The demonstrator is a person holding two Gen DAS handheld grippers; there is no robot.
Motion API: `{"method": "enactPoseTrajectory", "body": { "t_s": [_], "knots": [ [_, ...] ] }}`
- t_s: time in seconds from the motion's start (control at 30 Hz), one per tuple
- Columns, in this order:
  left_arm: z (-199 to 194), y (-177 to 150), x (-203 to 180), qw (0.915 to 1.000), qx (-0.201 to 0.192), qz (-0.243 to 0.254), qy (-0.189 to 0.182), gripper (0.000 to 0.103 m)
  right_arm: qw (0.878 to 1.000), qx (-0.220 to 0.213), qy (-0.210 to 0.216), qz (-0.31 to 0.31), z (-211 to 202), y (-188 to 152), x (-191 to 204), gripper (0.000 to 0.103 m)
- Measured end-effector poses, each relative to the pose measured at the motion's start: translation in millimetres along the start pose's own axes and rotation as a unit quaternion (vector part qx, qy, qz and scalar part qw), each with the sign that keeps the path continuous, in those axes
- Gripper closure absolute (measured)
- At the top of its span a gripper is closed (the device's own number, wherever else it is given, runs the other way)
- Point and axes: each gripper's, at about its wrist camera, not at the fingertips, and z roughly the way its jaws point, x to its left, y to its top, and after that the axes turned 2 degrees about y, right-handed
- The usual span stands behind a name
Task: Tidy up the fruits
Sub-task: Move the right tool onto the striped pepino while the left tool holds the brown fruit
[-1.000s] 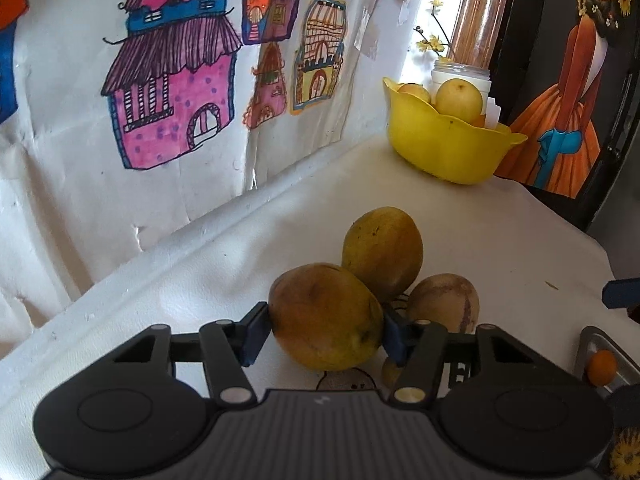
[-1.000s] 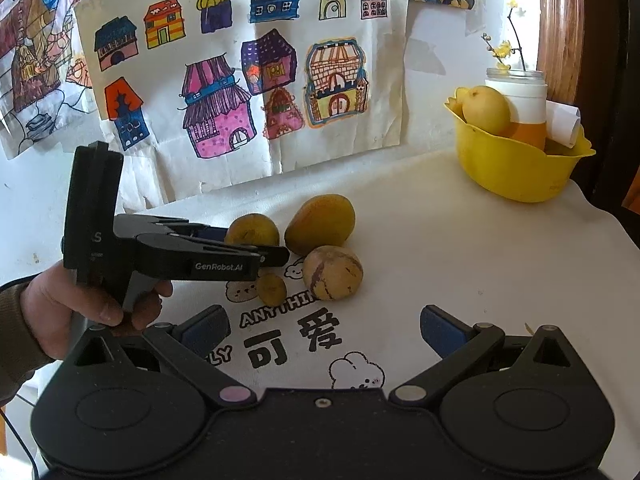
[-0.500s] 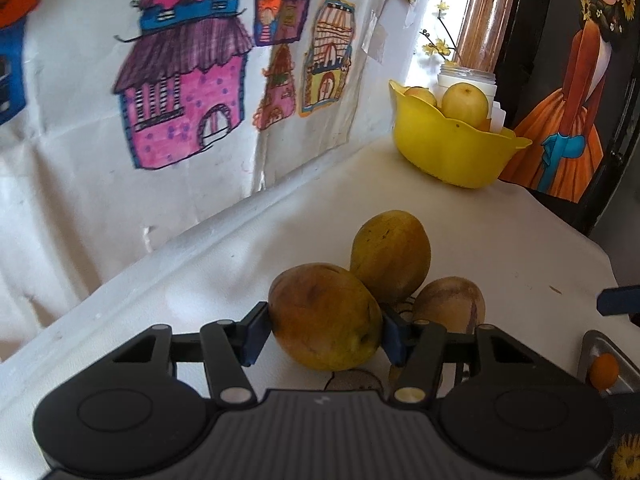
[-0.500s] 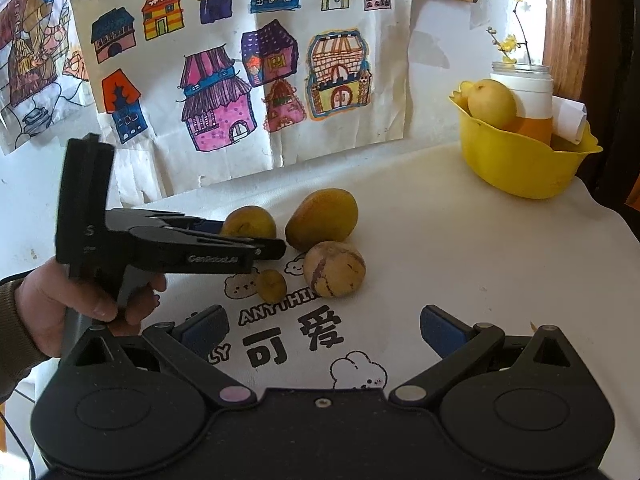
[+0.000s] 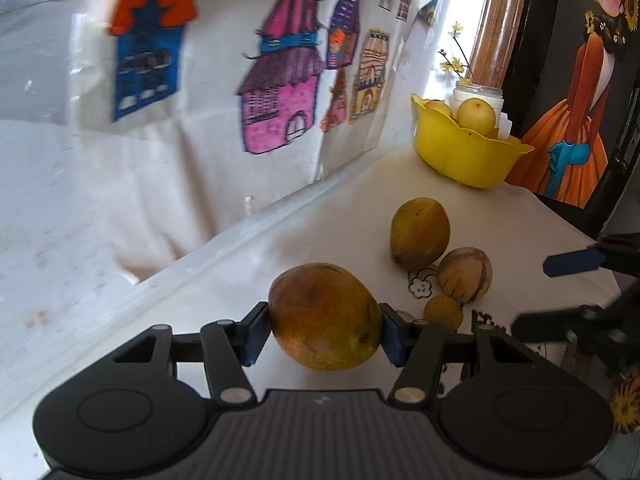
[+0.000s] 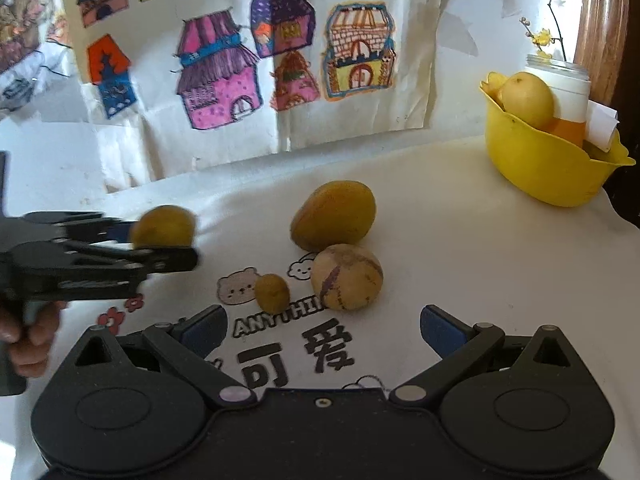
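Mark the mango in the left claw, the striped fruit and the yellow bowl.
mango (image 5: 324, 316), left wrist view, middle of its skin.
striped fruit (image 6: 347, 277), right wrist view, its front.
yellow bowl (image 6: 536, 160), right wrist view, outer wall.

Right gripper (image 6: 322, 330) jaws spread wide, nothing between them, low over the surface (image 6: 460, 248). Ahead: a mango (image 6: 333, 221), a striped melon (image 6: 347, 277) and a small fruit (image 6: 272, 293), close together. Left gripper (image 6: 160, 254) clamps another mango (image 6: 163, 227); yellow bowl (image 6: 540, 168) far right.
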Motion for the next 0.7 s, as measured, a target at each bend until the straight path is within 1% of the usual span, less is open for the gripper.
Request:
{"method": "enactPoseTrajectory", "body": {
  "t_s": [0.13, 0.2, 0.23, 0.3, 0.37, 0.4, 0.6, 0.67, 0.7],
  "knots": [
    [-10, -6, 6, 1.0000, -0.001, -0.006, 0.001, 0.042, 1.000, 0.001, -0.005, 0.017, 12, 9, -8, 0.001],
    [-12, -9, 7, 1.0000, 0.000, -0.008, 0.001, 0.042, 1.000, 0.005, -0.008, 0.029, 20, 16, -13, 0.004],
    [-12, -10, 7, 0.9999, 0.001, -0.010, 0.001, 0.042, 0.999, 0.008, -0.008, 0.036, 25, 19, -15, 0.007],
    [-12, -13, 8, 0.9999, 0.004, -0.015, 0.000, 0.042, 0.999, 0.015, -0.009, 0.045, 34, 24, -17, 0.010],
    [-12, -14, 8, 0.9998, 0.005, -0.019, -0.002, 0.042, 0.998, 0.025, -0.011, 0.049, 43, 27, -19, 0.020],
    [-12, -14, 8, 0.9998, 0.005, -0.020, -0.003, 0.042, 0.998, 0.029, -0.011, 0.052, 47, 28, -19, 0.022],
    [-9, -16, 6, 0.9997, 0.007, -0.022, -0.004, 0.042, 0.998, 0.039, -0.014, 0.052, 64, 26, -17, 0.025],
    [-9, -16, 5, 0.9998, 0.006, -0.020, -0.003, 0.042, 0.998, 0.041, -0.014, 0.050, 67, 26, -16, 0.032],
    [-9, -16, 5, 0.9998, 0.006, -0.020, -0.003, 0.042, 0.998, 0.040, -0.016, 0.047, 67, 25, -15, 0.033]
  ]
}}
